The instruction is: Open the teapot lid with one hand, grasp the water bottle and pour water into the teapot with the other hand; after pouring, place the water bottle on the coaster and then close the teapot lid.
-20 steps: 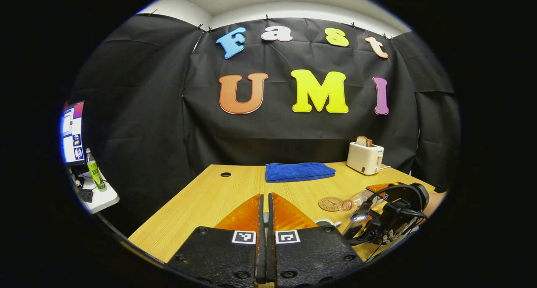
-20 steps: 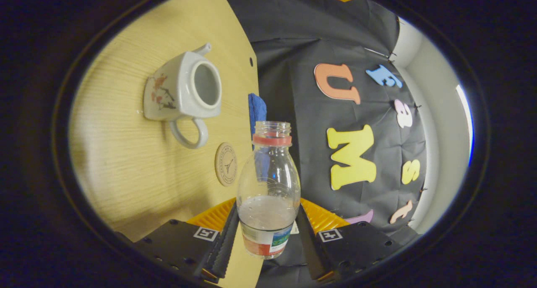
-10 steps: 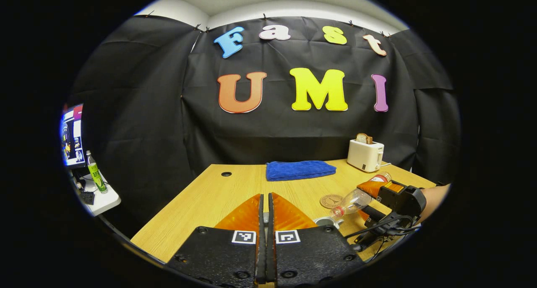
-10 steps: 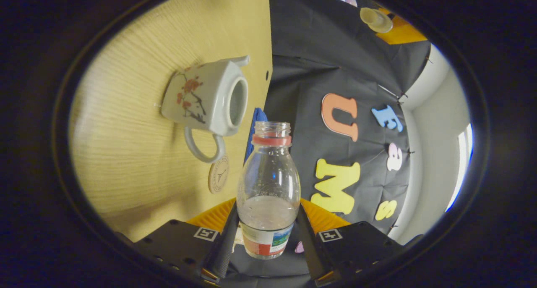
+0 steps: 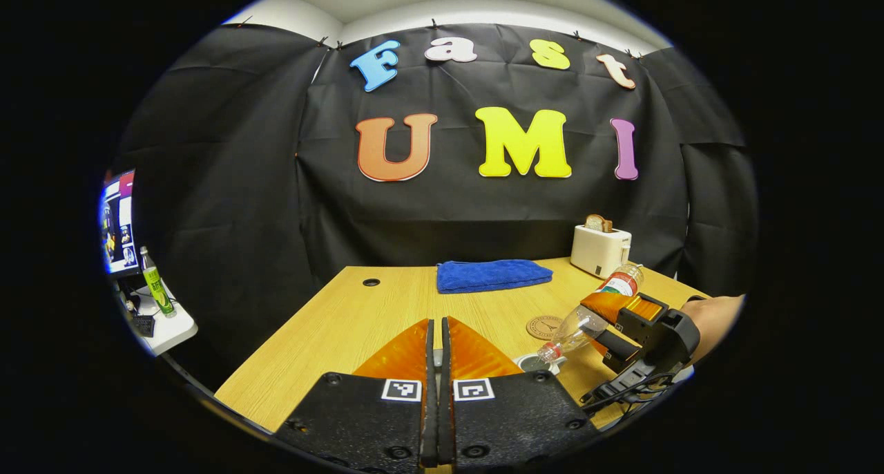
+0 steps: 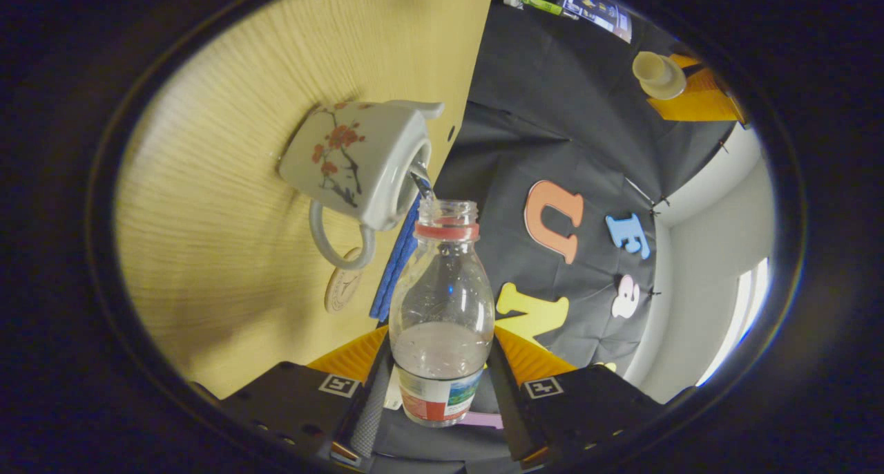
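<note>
Right gripper (image 6: 438, 384) jaws clamp clear plastic water bottle (image 6: 442, 308), tipped neck-down, mouth at open rim of white floral ceramic teapot (image 6: 359, 163) on wood-grain bench (image 6: 228, 253) | round coaster (image 6: 343, 289) beside | left gripper (image 5: 435, 349) jaws closed on teapot lid (image 6: 657, 74)

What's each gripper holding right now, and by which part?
The right gripper clamps the water bottle at its labelled lower body. The left gripper holds the teapot lid, apparently by its knob.
</note>
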Motion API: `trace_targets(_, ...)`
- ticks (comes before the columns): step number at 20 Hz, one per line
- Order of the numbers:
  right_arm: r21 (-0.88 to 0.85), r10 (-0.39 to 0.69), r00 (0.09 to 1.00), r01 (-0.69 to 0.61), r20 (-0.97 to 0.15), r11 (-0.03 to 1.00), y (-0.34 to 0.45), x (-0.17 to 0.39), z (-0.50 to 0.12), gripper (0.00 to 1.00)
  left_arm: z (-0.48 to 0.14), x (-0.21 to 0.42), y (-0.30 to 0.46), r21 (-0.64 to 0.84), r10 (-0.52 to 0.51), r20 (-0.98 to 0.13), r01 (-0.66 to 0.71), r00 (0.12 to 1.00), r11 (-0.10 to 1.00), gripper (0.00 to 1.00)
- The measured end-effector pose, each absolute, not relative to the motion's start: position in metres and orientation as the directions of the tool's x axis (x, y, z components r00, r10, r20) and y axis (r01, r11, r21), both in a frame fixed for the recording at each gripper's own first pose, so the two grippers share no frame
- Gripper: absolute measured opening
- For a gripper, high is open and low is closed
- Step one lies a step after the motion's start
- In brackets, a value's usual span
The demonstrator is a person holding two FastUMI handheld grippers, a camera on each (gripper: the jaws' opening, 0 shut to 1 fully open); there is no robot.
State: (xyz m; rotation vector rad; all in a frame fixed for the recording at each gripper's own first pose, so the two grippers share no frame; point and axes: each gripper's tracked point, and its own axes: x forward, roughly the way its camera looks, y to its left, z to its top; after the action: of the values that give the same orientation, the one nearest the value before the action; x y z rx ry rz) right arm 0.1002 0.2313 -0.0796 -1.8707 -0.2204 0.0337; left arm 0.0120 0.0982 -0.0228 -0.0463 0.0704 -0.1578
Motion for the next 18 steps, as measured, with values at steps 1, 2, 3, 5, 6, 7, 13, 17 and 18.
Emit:
trace_targets(1, -0.944, 0.171, 0.981, 0.141, 0.092, -0.298, 0.232, 0.101, -0.079, 0.72, -0.023, 0.012, 0.099, -0.048, -0.158, -0.067, 0.155, 0.985, 0.987, 0.03)
trace_targets(2, -0.941, 0.172, 0.980, 0.148, 0.098, -0.304, 0.232, 0.101, -0.076, 0.72, -0.023, 0.012, 0.098, -0.045, -0.159, -0.067, 0.156, 0.985, 0.987, 0.03)
trace_targets(3, -0.936, 0.175, 0.979, 0.159, 0.108, -0.313, 0.232, 0.102, -0.074, 0.72, -0.023, 0.011, 0.098, -0.043, -0.160, -0.067, 0.157, 0.985, 0.987, 0.03)
trace_targets(5, -0.926, 0.185, 0.975, 0.181, 0.124, -0.332, 0.232, 0.104, -0.071, 0.72, -0.022, 0.012, 0.098, -0.042, -0.159, -0.067, 0.156, 0.985, 0.987, 0.03)
trace_targets(6, -0.921, 0.191, 0.973, 0.188, 0.129, -0.342, 0.232, 0.103, -0.070, 0.71, -0.023, 0.013, 0.097, -0.042, -0.159, -0.069, 0.157, 0.985, 0.987, 0.03)
trace_targets(7, -0.914, 0.199, 0.971, 0.200, 0.136, -0.352, 0.232, 0.100, -0.070, 0.71, -0.024, 0.012, 0.099, -0.041, -0.158, -0.070, 0.155, 0.985, 0.987, 0.03)
trace_targets(13, -0.874, 0.238, 0.950, 0.286, 0.203, -0.392, 0.237, 0.098, -0.054, 0.72, -0.026, 0.013, 0.094, -0.023, -0.162, -0.080, 0.161, 0.984, 0.987, 0.03)
trace_targets(17, -0.842, 0.260, 0.939, 0.321, 0.225, -0.433, 0.239, 0.098, -0.044, 0.71, -0.028, 0.013, 0.095, -0.013, -0.157, -0.088, 0.157, 0.984, 0.988, 0.03)
trace_targets(18, -0.836, 0.263, 0.938, 0.326, 0.226, -0.441, 0.241, 0.098, -0.044, 0.71, -0.029, 0.012, 0.095, -0.011, -0.155, -0.087, 0.155, 0.984, 0.988, 0.03)
